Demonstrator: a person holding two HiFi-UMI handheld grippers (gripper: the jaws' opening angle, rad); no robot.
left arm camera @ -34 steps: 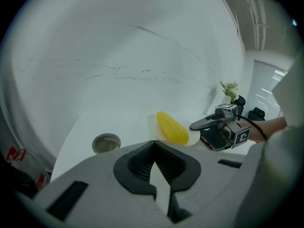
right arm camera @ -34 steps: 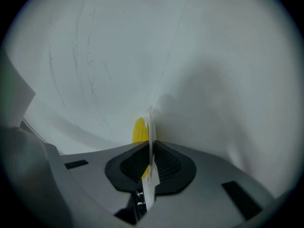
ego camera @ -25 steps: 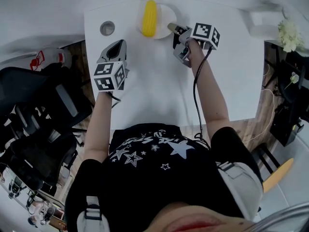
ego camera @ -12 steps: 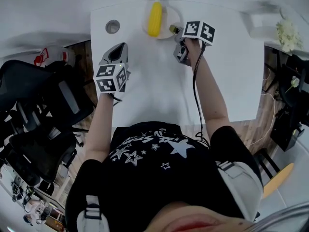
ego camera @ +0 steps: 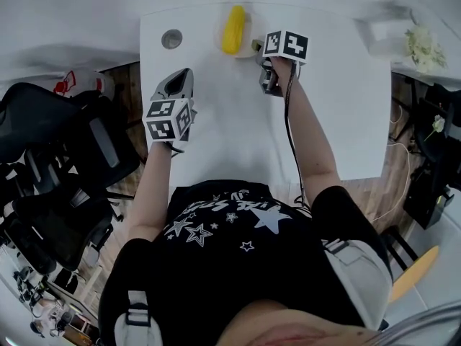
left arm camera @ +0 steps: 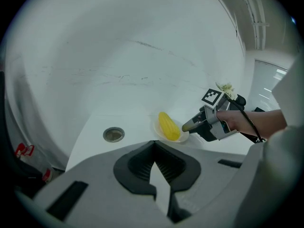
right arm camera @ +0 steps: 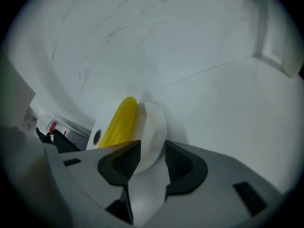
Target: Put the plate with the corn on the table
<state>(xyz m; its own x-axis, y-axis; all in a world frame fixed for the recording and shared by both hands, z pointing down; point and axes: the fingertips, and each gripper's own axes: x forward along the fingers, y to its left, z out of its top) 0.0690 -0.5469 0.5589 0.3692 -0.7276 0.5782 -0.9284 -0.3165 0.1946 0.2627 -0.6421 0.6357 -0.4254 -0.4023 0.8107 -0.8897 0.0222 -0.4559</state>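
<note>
A yellow corn cob (ego camera: pixel 233 29) lies on a small white plate (ego camera: pixel 247 26) that rests on the white table (ego camera: pixel 238 128) near its far edge. My right gripper (ego camera: pixel 257 47) is at the plate's right side. Its jaws have just been opening and stand apart with the plate's rim (right arm camera: pixel 154 127) between them, the pads off it. In the left gripper view, the corn (left arm camera: pixel 168 126), the plate (left arm camera: pixel 185 136) and the right gripper (left arm camera: pixel 186 126) show ahead. My left gripper (ego camera: pixel 181 76) hovers over the table's left part, shut and empty.
A round grommet hole (ego camera: pixel 171 39) sits in the table's far left corner. A white wall runs right behind the table. A black office chair (ego camera: pixel 65 164) stands at the left, and a white box (ego camera: pixel 382 31) and flowers (ego camera: pixel 423 49) at the far right.
The right gripper has rolled at the plate's rim and its jaws have opened off it. The plate with the corn stays on the table. The left gripper has hardly shifted.
</note>
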